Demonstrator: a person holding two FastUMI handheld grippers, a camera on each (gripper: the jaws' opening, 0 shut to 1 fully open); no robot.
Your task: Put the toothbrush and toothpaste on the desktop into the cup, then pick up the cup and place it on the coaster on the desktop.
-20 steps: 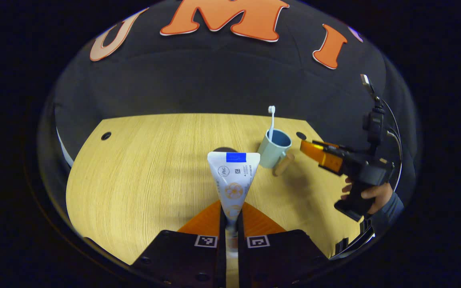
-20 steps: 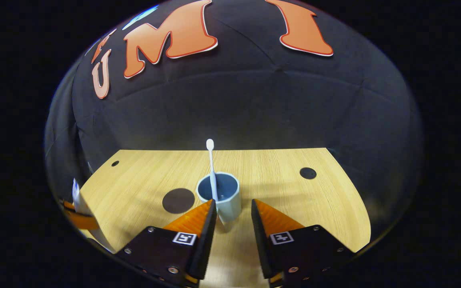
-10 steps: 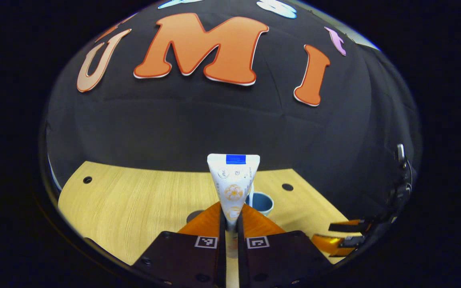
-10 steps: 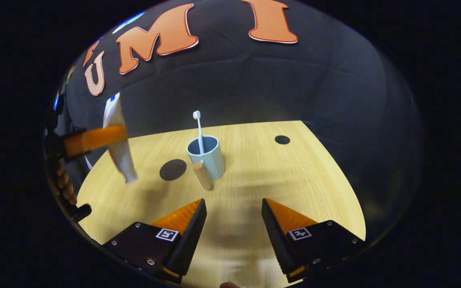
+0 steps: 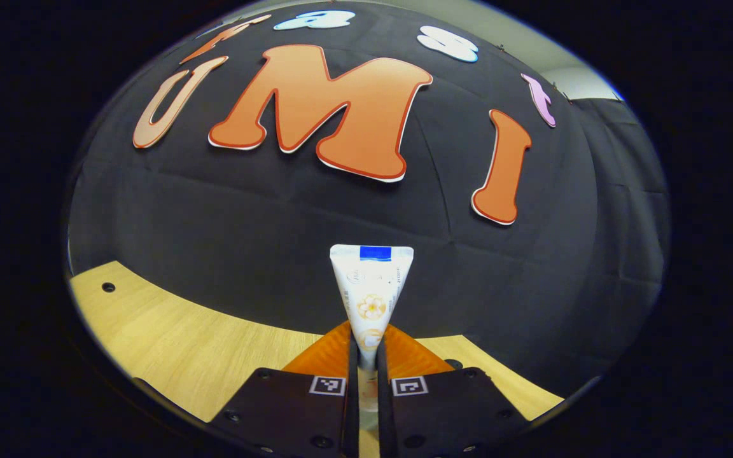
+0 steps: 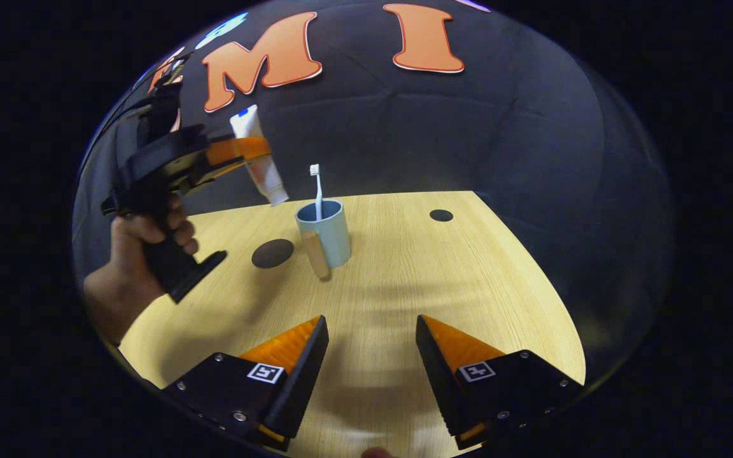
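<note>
Raised, the left gripper [image 6: 249, 149] pinches the toothpaste [image 6: 258, 156] tilted above the cup [image 6: 325, 232]; right gripper [image 6: 371, 331] fingers spread

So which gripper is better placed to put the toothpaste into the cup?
Left. The left gripper already holds the toothpaste just above and beside the cup; the right gripper is open and farther back.

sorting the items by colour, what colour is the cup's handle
The cup's handle is light wood brown, against a pale blue cup; clearest in the right gripper view.
</note>
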